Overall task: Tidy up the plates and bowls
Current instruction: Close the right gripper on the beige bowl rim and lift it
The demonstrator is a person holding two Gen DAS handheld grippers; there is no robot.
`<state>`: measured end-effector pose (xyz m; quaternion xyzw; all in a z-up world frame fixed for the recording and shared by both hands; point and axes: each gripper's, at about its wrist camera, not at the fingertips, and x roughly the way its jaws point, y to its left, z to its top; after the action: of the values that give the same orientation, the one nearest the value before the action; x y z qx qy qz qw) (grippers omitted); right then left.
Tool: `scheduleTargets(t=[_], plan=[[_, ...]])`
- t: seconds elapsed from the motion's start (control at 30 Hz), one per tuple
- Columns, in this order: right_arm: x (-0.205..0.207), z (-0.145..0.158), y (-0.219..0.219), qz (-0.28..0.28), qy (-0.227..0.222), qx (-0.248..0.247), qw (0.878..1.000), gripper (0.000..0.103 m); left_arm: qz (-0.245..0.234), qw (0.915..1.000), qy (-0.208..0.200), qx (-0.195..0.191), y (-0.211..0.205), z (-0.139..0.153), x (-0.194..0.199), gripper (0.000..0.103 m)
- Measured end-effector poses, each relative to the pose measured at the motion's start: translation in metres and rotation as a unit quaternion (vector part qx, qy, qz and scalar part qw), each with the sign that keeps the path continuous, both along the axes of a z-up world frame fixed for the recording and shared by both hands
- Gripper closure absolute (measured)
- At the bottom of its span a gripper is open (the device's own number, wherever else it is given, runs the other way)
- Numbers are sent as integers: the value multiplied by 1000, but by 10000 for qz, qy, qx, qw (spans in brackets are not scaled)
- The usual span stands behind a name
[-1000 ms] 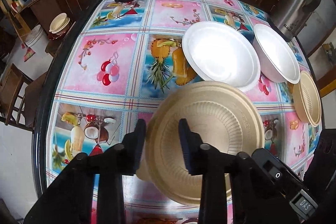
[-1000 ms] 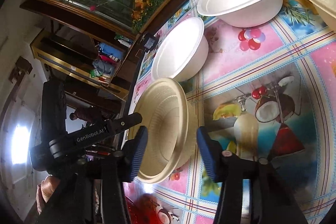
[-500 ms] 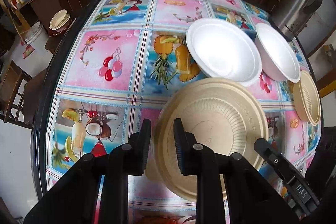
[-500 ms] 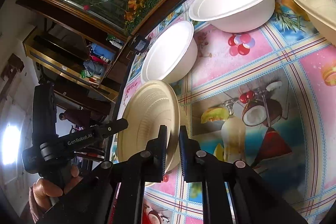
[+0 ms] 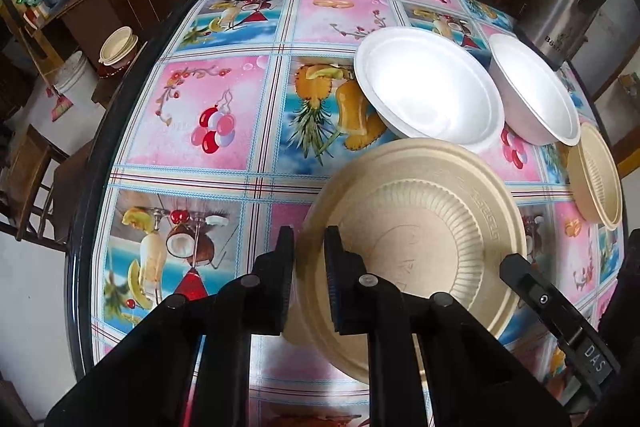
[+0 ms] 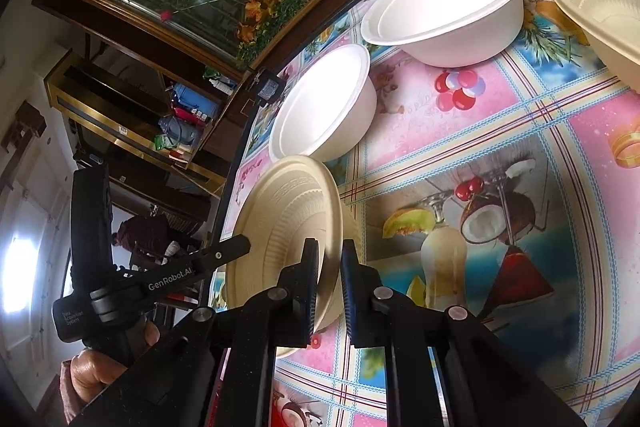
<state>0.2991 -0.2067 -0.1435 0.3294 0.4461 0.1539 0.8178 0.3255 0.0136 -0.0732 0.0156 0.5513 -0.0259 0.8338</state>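
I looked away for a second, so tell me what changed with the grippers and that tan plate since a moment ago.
Both grippers closed on the tan plate: the right gripper went from wide open to clamped on its rim, and the left gripper narrowed onto the opposite rim. The plate now stands more tilted. The two white bowls and the tan bowl stayed put.

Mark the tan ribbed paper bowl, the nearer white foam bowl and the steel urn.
Tan ribbed paper bowl [image 5: 420, 239], left wrist view, on its ribbed inner wall.
Nearer white foam bowl [image 5: 428, 91], left wrist view, on its inner floor.
Steel urn [image 5: 568, 3], left wrist view, on its side.
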Motion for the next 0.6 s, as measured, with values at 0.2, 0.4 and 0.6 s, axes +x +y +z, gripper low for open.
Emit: scheduleTargets(t=[0.2,0.4,0.6], plan=[[-3,2,0,-14,-31,1,10000,93,-31,10000,-32,-19,2,2,-11,92],[-7,6,-2,-38,-72,68,9999,94,6,9998,-137,-130,6,11,-25,92],[-18,16,-1,-50,-365,-20,9993,94,-30,9990,-372,-254,8,33,-53,92]])
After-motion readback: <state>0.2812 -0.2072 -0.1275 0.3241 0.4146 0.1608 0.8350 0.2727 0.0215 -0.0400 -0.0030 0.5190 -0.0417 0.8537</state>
